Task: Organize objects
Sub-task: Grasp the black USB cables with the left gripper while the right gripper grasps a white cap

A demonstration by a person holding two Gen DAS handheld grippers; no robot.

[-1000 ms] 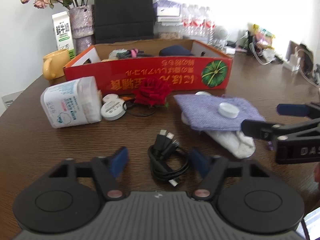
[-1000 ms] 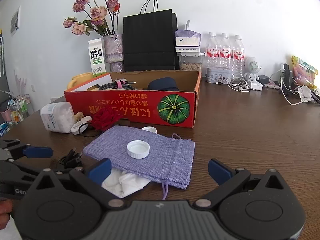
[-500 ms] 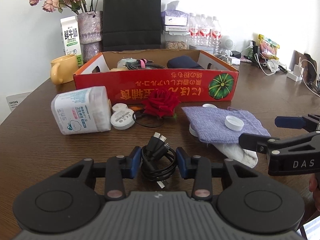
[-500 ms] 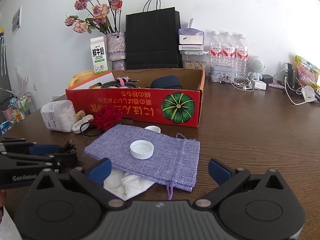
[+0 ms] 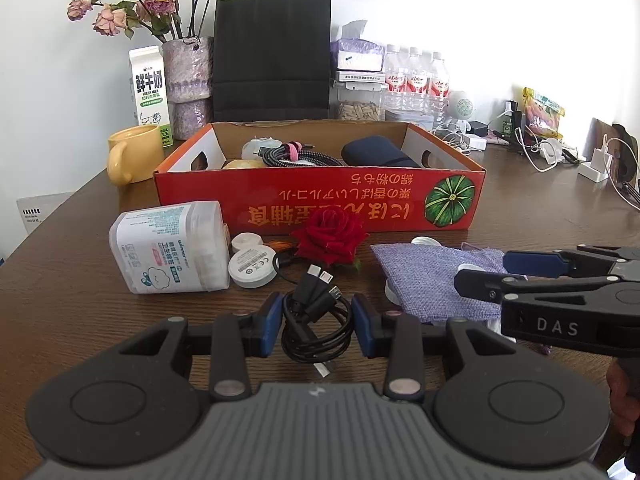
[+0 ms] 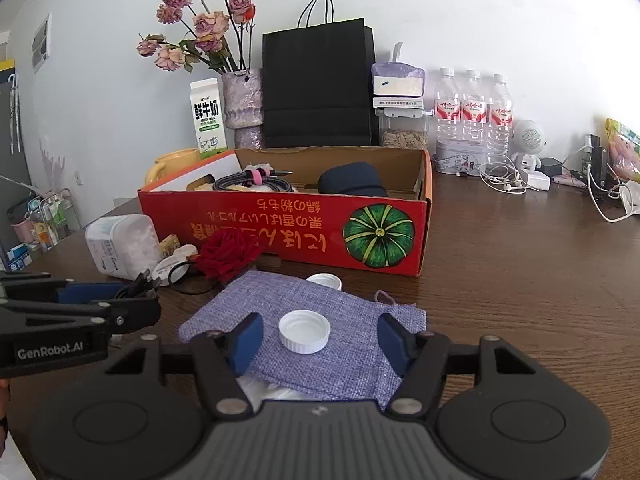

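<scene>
The coiled black cable (image 5: 316,320) lies on the counter (image 5: 80,312) squeezed between my left claw (image 5: 316,326) pads, box (image 5: 320,204) straight ahead, while my right claw (image 6: 320,340), just narrowing, straddles the white cap (image 6: 305,331) on the purple pouch (image 6: 320,320) without touching.

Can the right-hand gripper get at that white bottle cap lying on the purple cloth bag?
Probably yes. The white bottle cap lies in the open on the purple cloth bag, between the right gripper's fingers, which have just been closing without touching it. Nothing covers it.
</scene>
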